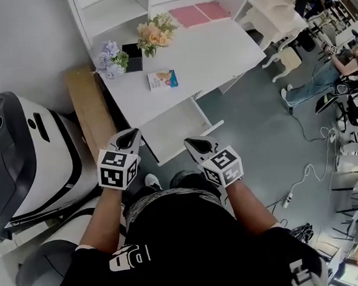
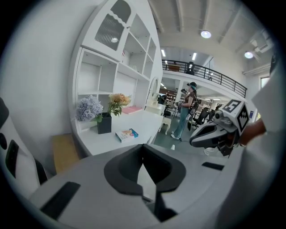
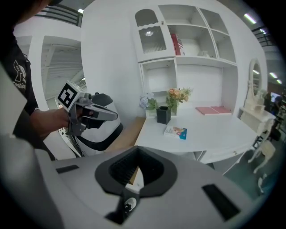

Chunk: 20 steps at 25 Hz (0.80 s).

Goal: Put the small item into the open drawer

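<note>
The left hand-held gripper [image 1: 128, 136] and the right hand-held gripper [image 1: 198, 145] are both closed, seemingly empty, near the front of the open drawer [image 1: 175, 130]. The small box [image 1: 162, 79] lies on the table [image 1: 220, 48], well apart from both.

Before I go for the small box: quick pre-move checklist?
1. Drawer open: ok, pulled out below the desk top, looks empty.
2. Small box found: ok, lies flat on the desk, apart from the black vase.
3. Left claw free: ok, shut, nothing in it.
4. Right claw free: ok, shut, nothing in it.
5. A claw open for the grasp: not ok, both are shut.
6. Claws at the box: not ok, both held short of the desk.
</note>
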Available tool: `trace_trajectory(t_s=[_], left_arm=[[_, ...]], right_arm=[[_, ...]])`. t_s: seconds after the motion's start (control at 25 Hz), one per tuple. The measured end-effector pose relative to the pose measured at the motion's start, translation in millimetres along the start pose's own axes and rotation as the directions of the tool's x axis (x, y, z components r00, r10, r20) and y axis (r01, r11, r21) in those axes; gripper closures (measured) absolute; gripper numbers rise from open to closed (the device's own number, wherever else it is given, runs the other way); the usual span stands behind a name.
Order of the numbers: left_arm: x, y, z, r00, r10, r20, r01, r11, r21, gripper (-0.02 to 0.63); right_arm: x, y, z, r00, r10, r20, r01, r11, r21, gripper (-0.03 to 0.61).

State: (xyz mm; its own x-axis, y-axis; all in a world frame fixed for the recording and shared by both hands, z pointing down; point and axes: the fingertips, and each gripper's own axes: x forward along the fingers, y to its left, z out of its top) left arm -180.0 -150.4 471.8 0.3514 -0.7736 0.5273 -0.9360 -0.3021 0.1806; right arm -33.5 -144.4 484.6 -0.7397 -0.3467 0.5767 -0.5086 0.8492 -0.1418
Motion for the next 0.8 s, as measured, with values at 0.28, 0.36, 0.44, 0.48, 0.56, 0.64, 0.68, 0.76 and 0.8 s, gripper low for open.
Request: trace_trajectory(t_s=[0.28, 0.36, 0.44, 0.48, 0.56, 0.64, 0.68, 0.76, 0.8], left_arm=[[27, 0, 4, 0.999, -0.018, -0.043, 0.018, 1.0, 0.007, 0.6], [34, -2, 7, 0.998, -0.013, -0.054, 0.013, 1.0, 0.01, 0.6], [40, -1, 10, 0.998, 0.002, -0.063, -0.002, 1.0, 0.004, 0.6], [43, 0, 11, 0.998, 0.011, -0.067, -0.011, 1.0, -0.002, 0.6], [49, 3, 15, 0.997, 0.032, -0.073, -0.032, 0.999, -0.011, 0.6], [53, 6, 21, 0.996, 0.054, -0.071, -0.055, 0.998, -0.018, 0.6], [55, 8, 24, 0.996, 0.065, -0.068, -0.066, 0.998, -0.024, 0.6], [57, 11, 28, 0.994, 0.084, -0.065, -0.086, 0.996, -0.036, 0.6], [58, 12, 29, 0.994, 0.092, -0.067, -0.095, 0.995, -0.042, 0.6]], right_arm=[[12, -28, 6, 1.0, 0.002, 0.007, -0.002, 1.0, 0.025, 0.571], [15, -39, 6, 1.0, 0.01, 0.006, -0.01, 0.999, 0.031, 0.571], [20, -53, 8, 1.0, 0.018, -0.002, -0.018, 0.999, 0.027, 0.571], [24, -60, 10, 1.0, 0.022, -0.007, -0.022, 1.0, 0.017, 0.571], [32, -73, 16, 0.999, 0.033, -0.017, -0.033, 0.999, -0.021, 0.571], [43, -85, 23, 0.998, 0.045, -0.033, -0.048, 0.996, -0.08, 0.571], [50, -91, 26, 0.998, 0.051, -0.042, -0.055, 0.993, -0.107, 0.571], [65, -102, 29, 0.996, 0.067, -0.058, -0.074, 0.989, -0.129, 0.571], [73, -108, 30, 0.995, 0.081, -0.065, -0.088, 0.989, -0.12, 0.569]])
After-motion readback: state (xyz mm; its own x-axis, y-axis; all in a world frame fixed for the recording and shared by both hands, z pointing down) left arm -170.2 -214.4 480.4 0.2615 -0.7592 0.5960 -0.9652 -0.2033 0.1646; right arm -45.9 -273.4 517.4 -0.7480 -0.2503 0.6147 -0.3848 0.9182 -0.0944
